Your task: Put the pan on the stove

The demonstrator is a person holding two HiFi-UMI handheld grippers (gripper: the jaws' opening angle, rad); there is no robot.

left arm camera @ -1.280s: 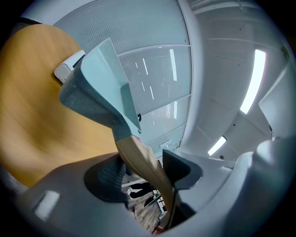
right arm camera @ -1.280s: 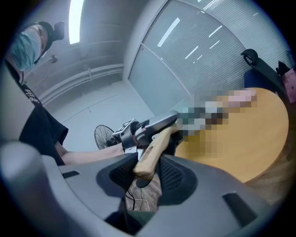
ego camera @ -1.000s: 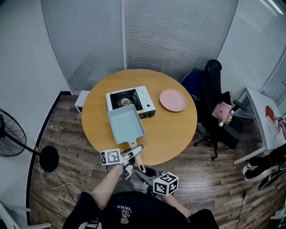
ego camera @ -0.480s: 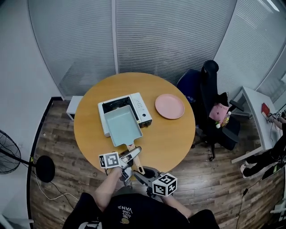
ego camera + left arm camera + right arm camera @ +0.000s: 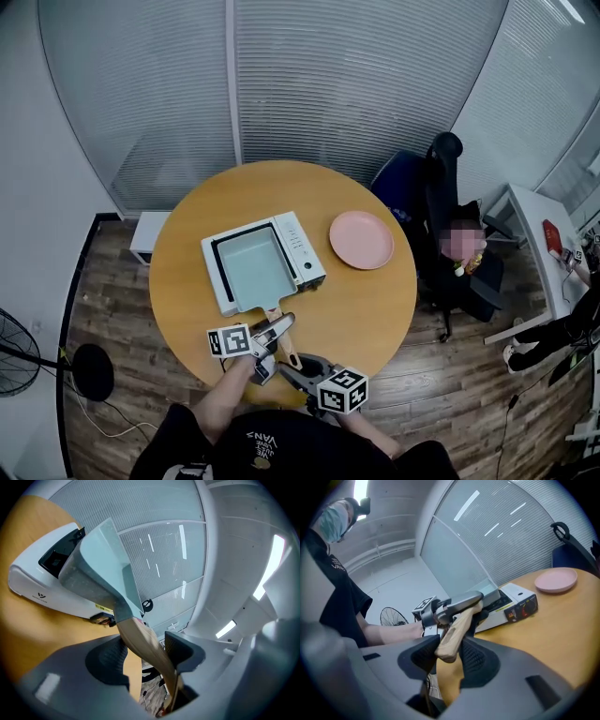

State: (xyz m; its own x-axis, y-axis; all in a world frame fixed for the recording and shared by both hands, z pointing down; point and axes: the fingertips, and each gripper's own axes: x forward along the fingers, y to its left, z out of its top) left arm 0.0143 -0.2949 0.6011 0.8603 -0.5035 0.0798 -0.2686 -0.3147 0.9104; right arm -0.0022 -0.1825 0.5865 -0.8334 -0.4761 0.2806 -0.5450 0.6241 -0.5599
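A pale teal rectangular pan (image 5: 251, 267) lies over the white portable stove (image 5: 302, 251) on the round wooden table (image 5: 370, 300) and hides the burner. Its wooden handle (image 5: 284, 339) sticks out toward me past the table's near edge. My left gripper (image 5: 275, 328) is shut on the handle close to the pan; in the left gripper view the handle (image 5: 145, 644) runs between the pads of that gripper (image 5: 143, 648) up to the pan (image 5: 101, 559) and stove (image 5: 40, 581). My right gripper (image 5: 291, 367) is shut on the handle's end (image 5: 452, 632), between the pads of the right gripper (image 5: 450, 652).
A pink plate (image 5: 361, 239) lies on the table to the right of the stove. A dark office chair (image 5: 436, 211) stands past the table's right side, with a white desk (image 5: 534, 220) beyond it. A floor fan (image 5: 23, 352) stands at the left.
The pan has slid away from me, from hanging off the stove's near side to lying over it and covering the burner. Both grippers stayed on the handle.
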